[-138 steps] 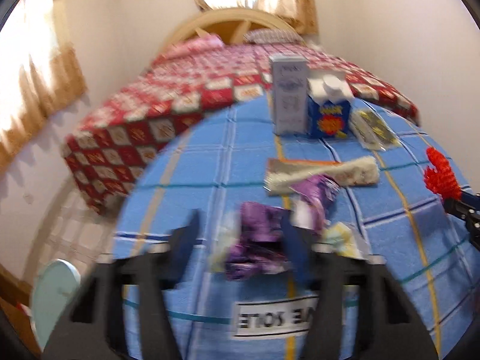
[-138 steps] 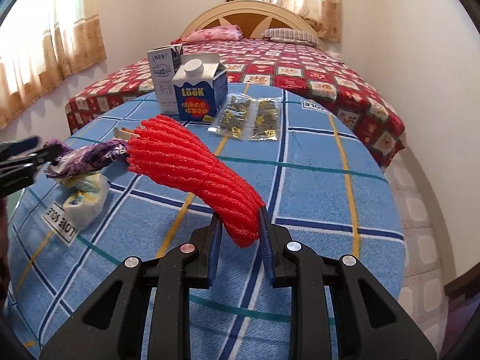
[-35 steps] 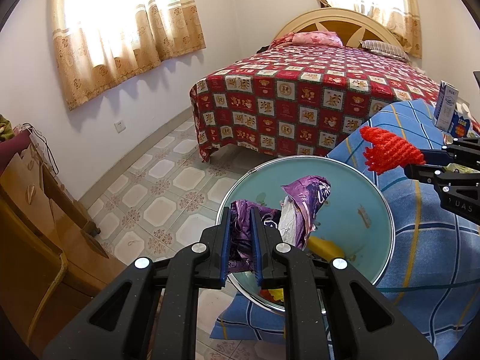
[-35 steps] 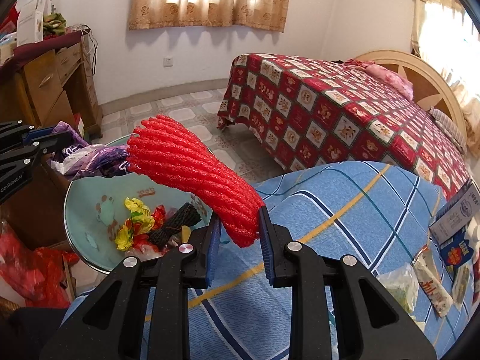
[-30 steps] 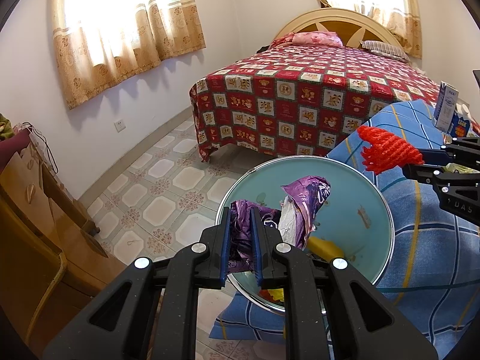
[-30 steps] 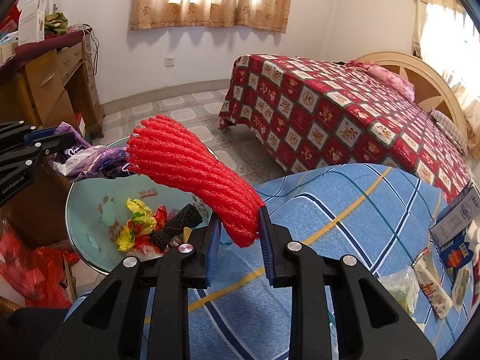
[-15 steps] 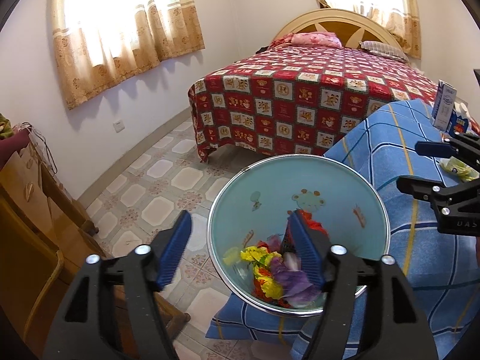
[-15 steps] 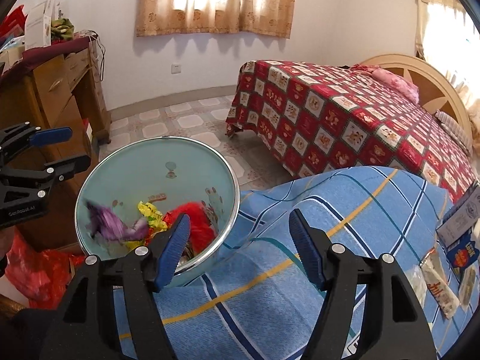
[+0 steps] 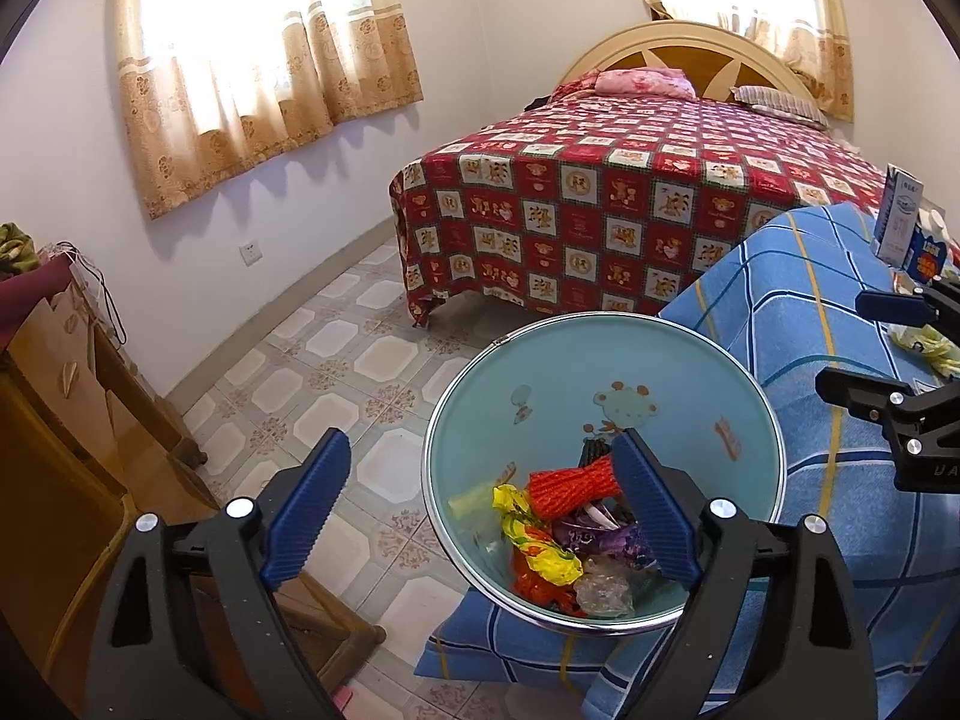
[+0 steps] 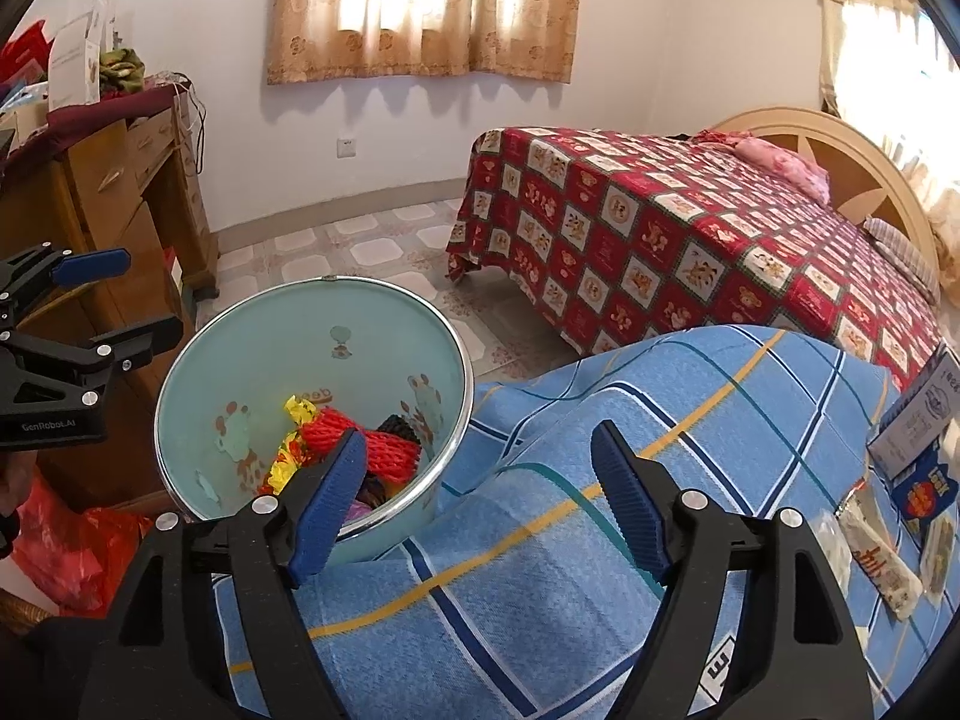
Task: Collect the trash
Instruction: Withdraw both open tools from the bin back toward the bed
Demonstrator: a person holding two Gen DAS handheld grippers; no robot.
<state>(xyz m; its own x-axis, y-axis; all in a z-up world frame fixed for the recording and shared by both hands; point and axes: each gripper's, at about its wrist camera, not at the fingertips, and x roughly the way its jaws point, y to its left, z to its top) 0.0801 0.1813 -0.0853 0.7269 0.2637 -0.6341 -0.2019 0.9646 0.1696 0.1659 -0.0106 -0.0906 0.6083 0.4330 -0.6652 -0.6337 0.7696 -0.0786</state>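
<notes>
A pale teal bin (image 9: 600, 360) (image 10: 288, 372) stands beside the blue plaid table (image 9: 810, 312) (image 10: 660, 396). Inside it lie a red foam net (image 9: 573, 483) (image 10: 384, 450), a purple wrapper (image 9: 594, 537) and yellow and clear scraps. My left gripper (image 9: 478, 444) (image 10: 129, 295) hangs over the bin's left side, its jaws opening with nothing between them. My right gripper (image 10: 480, 437) (image 9: 864, 343) hovers over the table edge beside the bin, also opening and empty. Two cartons (image 9: 900, 222) (image 10: 918, 420) and snack packets (image 10: 876, 552) lie on the table.
A bed with a red patterned cover (image 9: 630, 198) (image 10: 690, 228) stands behind the table. A wooden dresser (image 9: 66, 408) (image 10: 120, 192) is on the left, with a red bag (image 10: 66, 540) at its foot. Tiled floor (image 9: 336, 360) lies between them.
Both grippers went from shut to wide apart. The purple wrapper fell from the left one and the red foam net from the right one, both into the bin.
</notes>
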